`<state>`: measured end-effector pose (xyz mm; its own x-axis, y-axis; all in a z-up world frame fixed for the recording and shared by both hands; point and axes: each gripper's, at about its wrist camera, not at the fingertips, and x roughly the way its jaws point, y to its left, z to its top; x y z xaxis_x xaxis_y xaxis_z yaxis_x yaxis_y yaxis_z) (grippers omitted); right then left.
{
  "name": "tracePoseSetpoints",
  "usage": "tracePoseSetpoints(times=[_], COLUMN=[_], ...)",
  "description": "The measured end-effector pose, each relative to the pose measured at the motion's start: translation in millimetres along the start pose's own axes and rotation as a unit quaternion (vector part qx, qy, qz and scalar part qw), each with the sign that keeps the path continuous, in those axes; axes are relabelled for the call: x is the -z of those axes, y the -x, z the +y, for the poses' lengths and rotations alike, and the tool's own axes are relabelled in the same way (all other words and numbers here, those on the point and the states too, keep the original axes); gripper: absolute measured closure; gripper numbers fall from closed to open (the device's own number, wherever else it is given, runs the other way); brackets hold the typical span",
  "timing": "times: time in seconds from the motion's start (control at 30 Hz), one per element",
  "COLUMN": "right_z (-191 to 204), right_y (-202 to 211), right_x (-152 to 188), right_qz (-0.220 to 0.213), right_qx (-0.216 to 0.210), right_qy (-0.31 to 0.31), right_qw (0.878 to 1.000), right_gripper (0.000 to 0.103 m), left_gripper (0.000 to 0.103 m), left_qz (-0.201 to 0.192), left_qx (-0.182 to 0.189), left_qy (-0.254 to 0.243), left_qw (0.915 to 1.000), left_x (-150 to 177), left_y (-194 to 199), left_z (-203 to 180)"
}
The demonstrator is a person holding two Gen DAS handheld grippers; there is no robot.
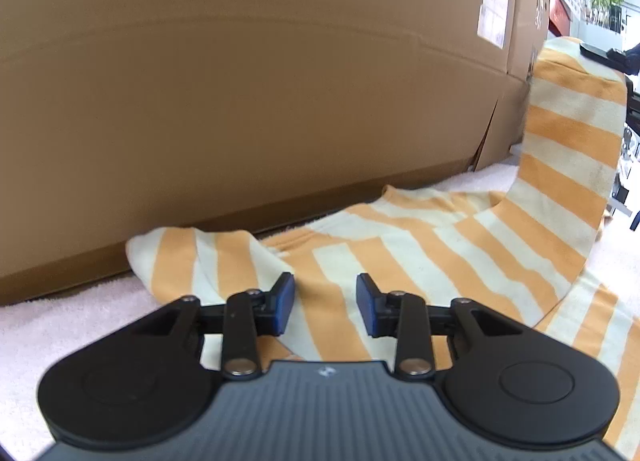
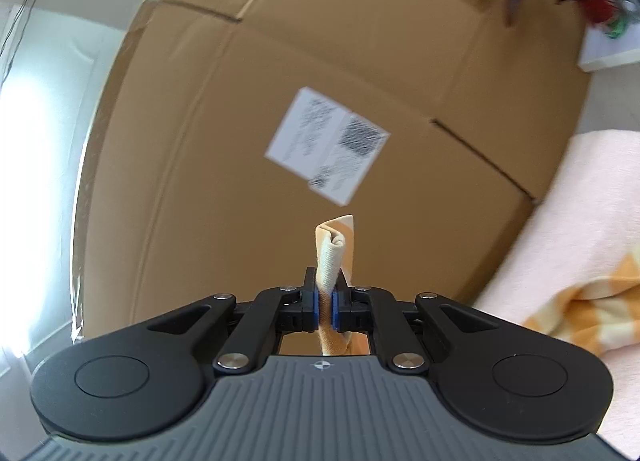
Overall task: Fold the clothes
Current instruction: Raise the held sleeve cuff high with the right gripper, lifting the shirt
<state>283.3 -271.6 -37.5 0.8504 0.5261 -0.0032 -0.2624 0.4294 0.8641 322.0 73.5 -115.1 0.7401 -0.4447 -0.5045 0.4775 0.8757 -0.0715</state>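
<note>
Right gripper (image 2: 325, 301) clamps lifted shirt (image 1: 400, 245) edge | left gripper (image 1: 325, 301) jaws apart over sleeve (image 1: 192, 261) | box (image 1: 240, 81) behind

Garment (image 1: 460, 245): broad orange and cream stripes; the pinched fold (image 2: 334, 257) shows cream with an orange edge. Cardboard box (image 1: 240, 101) behind the garment: plain brown, bearing a white label (image 2: 328, 145) with black print. Cloth surface (image 1: 60, 325) beneath the garment: pale pink-white. Both grippers: black bodies with ribbed grey housings; pads (image 1: 286, 303) blue
</note>
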Motion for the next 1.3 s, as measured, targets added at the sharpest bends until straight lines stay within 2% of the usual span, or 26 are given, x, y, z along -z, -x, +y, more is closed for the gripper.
tracePoseSetpoints(times=[0.13,0.17,0.3,0.37,0.57,0.7,0.8,1.07,1.2,1.3], right_z=[16,18,24,30,48,62,75,115,136,153], right_y=[-6,-8,-14,-16,-24,-33,-38,-42,-39,-35], right_x=[2,1,-2,-3,2,12,22,48,57,63], right_qz=[0.016,0.023,0.050,0.063,0.096,0.122,0.146,0.187,0.198,0.208], right_qx=[0.004,0.003,-0.009,-0.018,-0.070,-0.108,-0.135,-0.206,-0.236,-0.259], right_qy=[0.010,0.006,-0.006,-0.008,-0.027,-0.049,-0.059,-0.063,-0.068,-0.063], right_qw=[1.000,1.000,0.999,0.998,0.993,0.985,0.978,0.958,0.949,0.941], right_gripper=[0.096,0.096,0.096,0.096,0.096,0.096,0.096,0.095,0.095,0.095], left_gripper=[0.067,0.064,0.065,0.065,0.065,0.065,0.065,0.067,0.057,0.055], left_qz=[-0.003,0.006,0.037,0.058,0.039,0.033,0.025,0.030,0.029,0.028], left_qx=[0.058,0.060,0.050,0.054,0.073,0.062,0.031,0.045,0.054,0.056], left_qy=[0.030,0.025,-0.020,-0.018,0.025,0.020,-0.031,0.010,0.017,0.019], left_qw=[0.9979,0.9979,0.9978,0.9967,0.9962,0.9973,0.9987,0.9985,0.9980,0.9979], left_x=[-12,-15,-16,-10,-2,-2,-1,8,9,9], left_y=[10,7,-15,-26,-21,-9,7,4,4,6], left_z=[-3,-10,-33,-35,-20,-19,-21,6,18,18])
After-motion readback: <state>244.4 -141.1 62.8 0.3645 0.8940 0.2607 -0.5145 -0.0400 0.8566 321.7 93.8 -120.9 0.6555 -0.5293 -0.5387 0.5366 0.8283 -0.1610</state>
